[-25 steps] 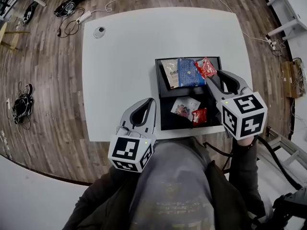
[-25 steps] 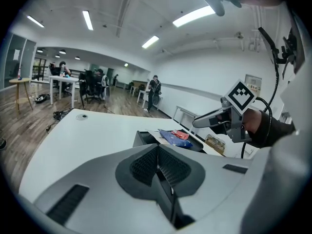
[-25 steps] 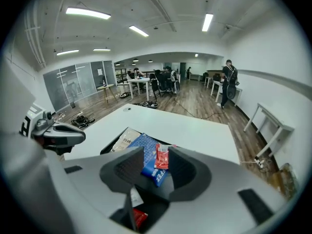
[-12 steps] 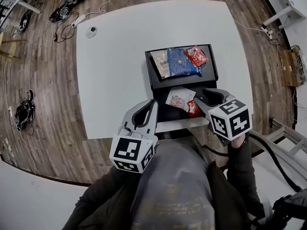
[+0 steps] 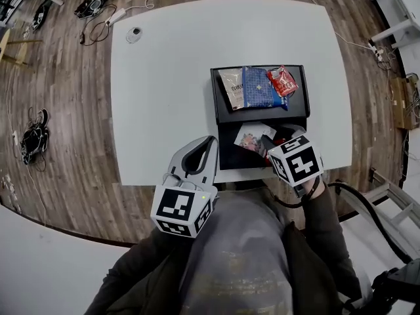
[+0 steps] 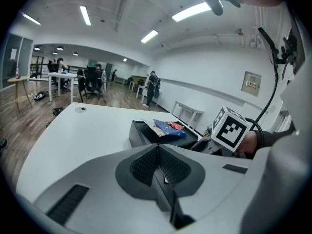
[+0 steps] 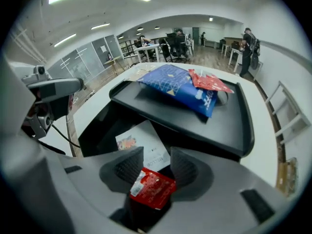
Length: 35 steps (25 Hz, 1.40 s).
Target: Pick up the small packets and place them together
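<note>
Records right gripper (image 7: 155, 161) with jaws spread, pointing down into lower level of black two-level tray (image 5: 262, 114). Notes small red packet (image 7: 152, 189) lying between those jaws, not pinched, just beside white packet (image 7: 141, 141). Finds brown packet (image 5: 232, 87), blue packet (image 5: 258, 87) and second red packet (image 5: 283, 81) together on tray's upper level. Shows left gripper (image 6: 157, 149) pressed together, empty, off tray's near left corner.

You're working in an open-plan office or lab space. A white table (image 5: 164, 97) stands on a wood-plank floor (image 5: 59, 110). Cables and a power strip (image 5: 116, 17) trail across the floor. Strip lights (image 6: 85, 14) run overhead, people sit at desks (image 6: 61, 77) further back, and there are glass partitions (image 7: 87, 56).
</note>
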Motion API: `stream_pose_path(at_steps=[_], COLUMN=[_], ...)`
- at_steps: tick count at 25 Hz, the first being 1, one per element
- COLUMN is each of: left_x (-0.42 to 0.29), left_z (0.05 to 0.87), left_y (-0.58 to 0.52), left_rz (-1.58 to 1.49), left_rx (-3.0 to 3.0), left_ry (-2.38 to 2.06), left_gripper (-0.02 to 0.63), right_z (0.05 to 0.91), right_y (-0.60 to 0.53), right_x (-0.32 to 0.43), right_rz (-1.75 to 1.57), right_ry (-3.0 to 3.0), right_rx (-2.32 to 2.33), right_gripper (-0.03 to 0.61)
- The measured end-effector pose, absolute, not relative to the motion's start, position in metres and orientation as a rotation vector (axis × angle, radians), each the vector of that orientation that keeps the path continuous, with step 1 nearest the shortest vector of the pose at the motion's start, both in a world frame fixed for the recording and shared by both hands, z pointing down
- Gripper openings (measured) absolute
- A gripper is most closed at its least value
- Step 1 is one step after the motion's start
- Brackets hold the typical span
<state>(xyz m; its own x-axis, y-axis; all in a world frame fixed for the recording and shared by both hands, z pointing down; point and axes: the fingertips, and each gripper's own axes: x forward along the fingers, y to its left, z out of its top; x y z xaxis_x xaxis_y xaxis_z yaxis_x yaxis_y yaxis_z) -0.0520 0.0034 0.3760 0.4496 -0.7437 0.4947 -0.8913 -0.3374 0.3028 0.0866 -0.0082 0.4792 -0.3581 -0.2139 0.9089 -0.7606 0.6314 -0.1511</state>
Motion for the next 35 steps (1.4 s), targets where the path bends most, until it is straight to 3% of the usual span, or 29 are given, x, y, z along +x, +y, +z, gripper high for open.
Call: stream_pose_path(at_steps=[10, 13, 16, 29, 31, 33, 35], left_x=[-0.06, -0.058, -0.059, -0.065, -0.067, -0.068, -0.069], left_z=[0.386, 0.384, 0.383, 0.379, 0.378, 0.377, 0.377], left_y=[-0.005, -0.007, -0.008, 0.007, 0.009, 0.01, 0.012], left_rz=[0.37, 0.369, 0.368, 0.365, 0.361, 0.357, 0.353], left_rx=[2.139, 2.147, 2.152, 2.15, 2.149, 2.146, 2.143], left_ry=[-1.361, -1.35, -1.346, -1.374, -1.381, -1.389, -1.394], left_gripper=[0.006, 0.006, 0.006, 0.006, 0.005, 0.006, 0.006], right_z=[0.499, 0.498, 0.498, 0.48, 0.482, 0.487, 0.491], right_y=[-0.008, -0.007, -0.001, 0.015, 0.015, 0.019, 0.023], right_x=[0.085, 0.084, 0.079, 0.048, 0.049, 0.049, 0.049], right_rz=[0.681, 0.616, 0.612, 0.655, 0.635, 0.636, 0.632], right_ry=[-1.861, -1.861, -1.89, -2.051, -2.034, -2.005, -1.991], right_rx=[0.766, 0.752, 0.696, 0.613, 0.615, 0.584, 0.566], right_gripper=[0.179, 0.121, 0.013, 0.003, 0.011, 0.126, 0.199])
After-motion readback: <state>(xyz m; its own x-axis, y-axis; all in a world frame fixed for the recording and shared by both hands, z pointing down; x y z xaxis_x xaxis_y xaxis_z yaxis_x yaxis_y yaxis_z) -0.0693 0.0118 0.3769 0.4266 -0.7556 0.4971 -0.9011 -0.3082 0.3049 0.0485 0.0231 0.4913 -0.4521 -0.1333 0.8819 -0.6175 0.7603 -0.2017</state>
